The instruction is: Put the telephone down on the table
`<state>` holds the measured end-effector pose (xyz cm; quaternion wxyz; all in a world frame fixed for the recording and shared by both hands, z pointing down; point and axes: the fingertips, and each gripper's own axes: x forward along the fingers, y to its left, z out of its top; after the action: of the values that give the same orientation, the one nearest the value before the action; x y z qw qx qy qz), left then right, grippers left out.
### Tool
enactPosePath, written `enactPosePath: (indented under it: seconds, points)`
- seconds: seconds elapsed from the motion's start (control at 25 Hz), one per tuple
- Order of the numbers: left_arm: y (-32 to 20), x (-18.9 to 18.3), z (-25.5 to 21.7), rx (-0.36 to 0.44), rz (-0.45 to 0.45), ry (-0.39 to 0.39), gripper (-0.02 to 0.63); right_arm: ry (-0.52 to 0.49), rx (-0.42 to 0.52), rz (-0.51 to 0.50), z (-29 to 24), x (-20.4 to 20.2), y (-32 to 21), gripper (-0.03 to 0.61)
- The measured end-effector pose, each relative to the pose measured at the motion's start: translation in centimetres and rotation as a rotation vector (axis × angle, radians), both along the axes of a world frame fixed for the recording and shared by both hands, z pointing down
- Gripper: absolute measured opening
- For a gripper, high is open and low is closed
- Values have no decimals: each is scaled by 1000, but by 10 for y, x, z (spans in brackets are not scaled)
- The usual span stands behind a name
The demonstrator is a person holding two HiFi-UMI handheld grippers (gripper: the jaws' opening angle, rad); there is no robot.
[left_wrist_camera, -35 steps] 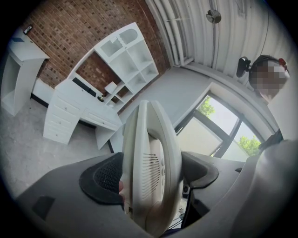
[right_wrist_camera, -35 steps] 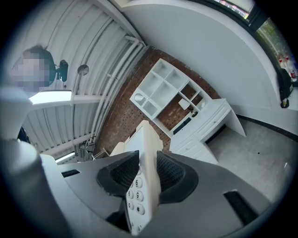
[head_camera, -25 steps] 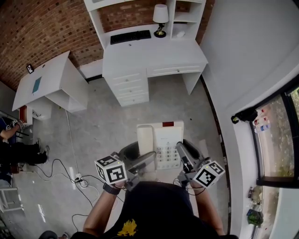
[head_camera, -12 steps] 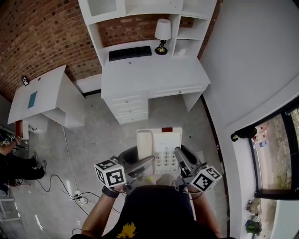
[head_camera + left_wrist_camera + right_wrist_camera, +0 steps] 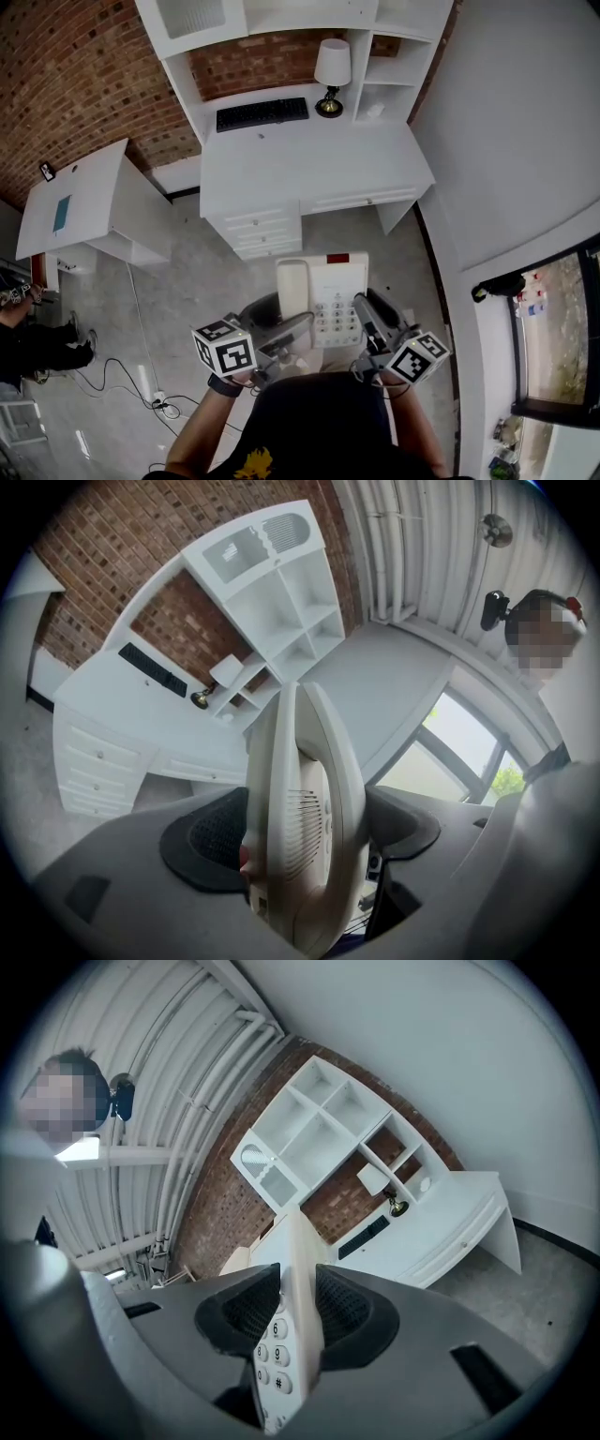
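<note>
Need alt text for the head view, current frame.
Seen from above, a person holds a white telephone in the air, left gripper and right gripper clamped on its two sides. Beyond stands a white desk with a keyboard and lamp, against a brick wall.
</note>
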<state>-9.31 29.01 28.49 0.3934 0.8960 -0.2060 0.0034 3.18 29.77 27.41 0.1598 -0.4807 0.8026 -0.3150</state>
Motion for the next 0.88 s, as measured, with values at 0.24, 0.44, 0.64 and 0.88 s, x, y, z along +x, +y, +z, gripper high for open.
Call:
enactPosePath:
  seconds: [0.24,0.44,0.64,0.88]
  points:
    - [-109,32,2,24,-70,-8,402,-9,18,-69,3,33,-117,114]
    - [-203,72,-10,19,-142,-16,402,-15,14,-150,-6,72,-221,114]
    - [-281,112,-28,25,-209,-30,402,-24,21,-232,-25,111,-309,114]
    - [-345,121,-38,28,-249,-37,403,-37,21,-269,-34,119,-377,114]
